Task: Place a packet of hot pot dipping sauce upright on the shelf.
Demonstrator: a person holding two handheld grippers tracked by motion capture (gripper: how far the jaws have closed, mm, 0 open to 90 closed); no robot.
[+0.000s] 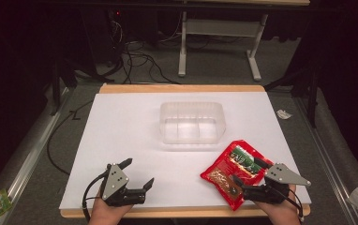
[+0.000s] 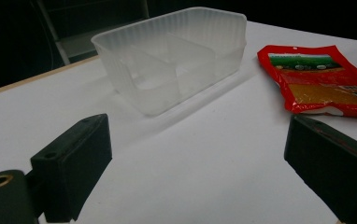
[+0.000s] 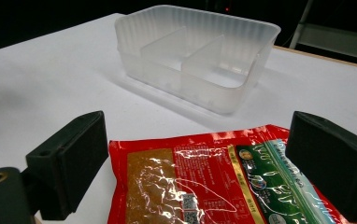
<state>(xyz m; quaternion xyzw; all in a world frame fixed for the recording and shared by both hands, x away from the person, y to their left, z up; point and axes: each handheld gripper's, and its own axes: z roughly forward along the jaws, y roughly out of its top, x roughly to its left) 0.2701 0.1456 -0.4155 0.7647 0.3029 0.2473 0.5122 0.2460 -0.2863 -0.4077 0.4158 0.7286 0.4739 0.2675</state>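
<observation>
We see a white desk [image 1: 121, 140] carrying a clear plastic tray [image 1: 192, 122] with dividers near its middle. Nearer to us on the right lies a red packet [image 1: 231, 171], flat on the desk and well apart from the tray. Our right hand-held gripper [image 1: 239, 183] has its jaws spread wide either side of the packet's near edge, not clamping it. Our left hand-held gripper [image 1: 138, 173] hovers low over bare desk, jaws wide apart, holding nothing.

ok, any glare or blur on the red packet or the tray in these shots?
Right gripper view: white glare streaks on the red snack packet, print readable. Left gripper view: divided translucent tray sharp, near fingers soft. High view: dark surroundings, white tabletop bright, faint shadow beside the tray.
</observation>
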